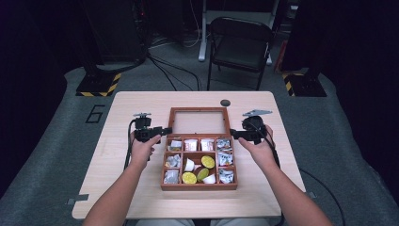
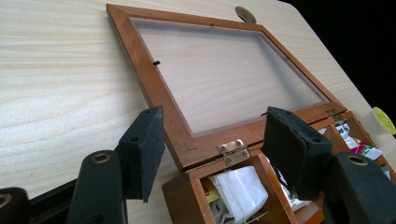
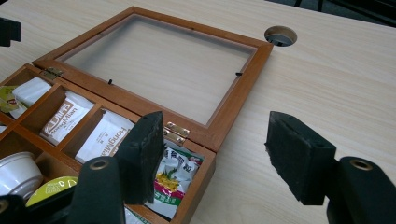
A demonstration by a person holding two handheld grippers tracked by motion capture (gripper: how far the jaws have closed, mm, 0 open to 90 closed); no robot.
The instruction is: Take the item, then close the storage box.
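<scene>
A wooden compartment box [image 1: 198, 187] sits mid-table, its glass-paned lid [image 1: 199, 110] folded back flat behind it. The compartments hold white tea sachets [image 3: 63, 119], foil packets [image 1: 172, 176] and cups with yellow-green lids [image 1: 207, 161]. My left gripper [image 1: 165, 130] hovers at the box's back left corner, jaws open on either side of the brass hinge [image 2: 232, 151] without touching it. My right gripper [image 1: 233, 133] is at the back right corner, open; one pad hangs over a green sachet [image 3: 173, 179], the other over bare table. Nothing is held.
A round cable hole [image 1: 225, 102] lies in the tabletop [image 1: 136, 103] behind the lid. A black folding chair [image 1: 240, 44] stands beyond the far edge. Striped stand bases [image 1: 99, 84] rest on the floor at left and right. Bare tabletop flanks the box.
</scene>
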